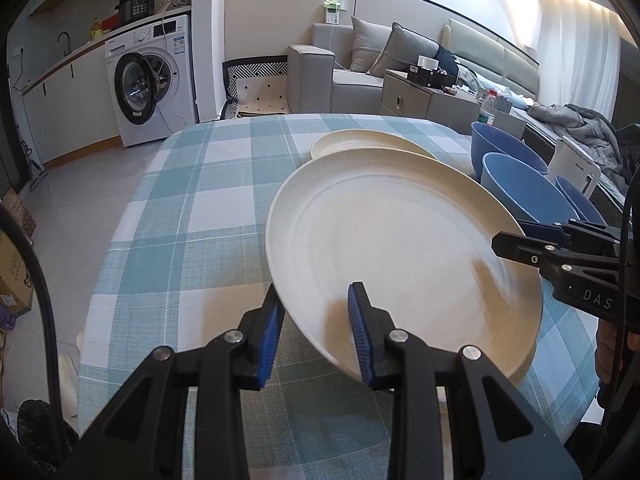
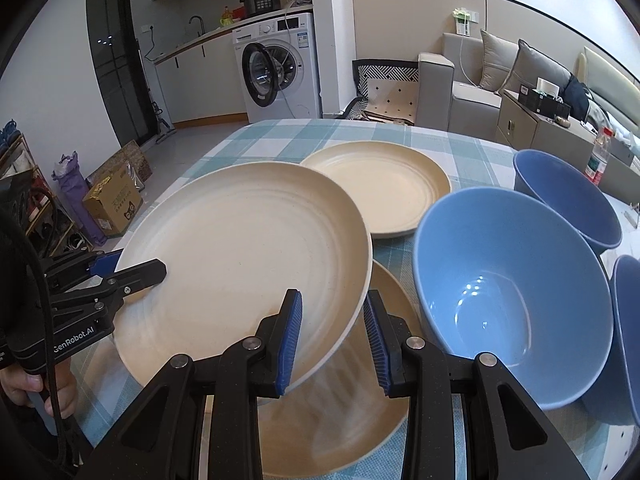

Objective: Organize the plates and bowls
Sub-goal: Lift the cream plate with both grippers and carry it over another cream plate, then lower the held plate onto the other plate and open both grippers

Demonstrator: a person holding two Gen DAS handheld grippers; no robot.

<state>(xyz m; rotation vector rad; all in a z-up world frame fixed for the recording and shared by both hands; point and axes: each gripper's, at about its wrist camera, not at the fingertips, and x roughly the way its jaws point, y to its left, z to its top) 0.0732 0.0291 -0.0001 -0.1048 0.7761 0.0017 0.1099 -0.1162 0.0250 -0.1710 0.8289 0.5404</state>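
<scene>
A cream plate (image 1: 400, 248) (image 2: 240, 256) is lifted off the checked tablecloth and tilted. My left gripper (image 1: 316, 336) has its jaws either side of the plate's near rim, with a gap still showing. It also shows in the right wrist view (image 2: 132, 272) at the plate's left rim. My right gripper (image 2: 332, 340) straddles the plate's right rim, jaws apart; it shows in the left wrist view (image 1: 520, 240). A second cream plate (image 2: 352, 392) lies under the lifted one. A third (image 2: 384, 188) (image 1: 368, 142) lies farther back. Three blue bowls (image 2: 512, 300) (image 2: 568, 200) (image 2: 628, 340) stand to the right.
The table (image 1: 192, 216) has a teal and white checked cloth. A white appliance (image 1: 576, 168) stands past the bowls at the right edge. A washing machine (image 1: 152, 80), a sofa (image 1: 360, 72) and a cabinet with a bottle (image 1: 486, 108) lie beyond the table.
</scene>
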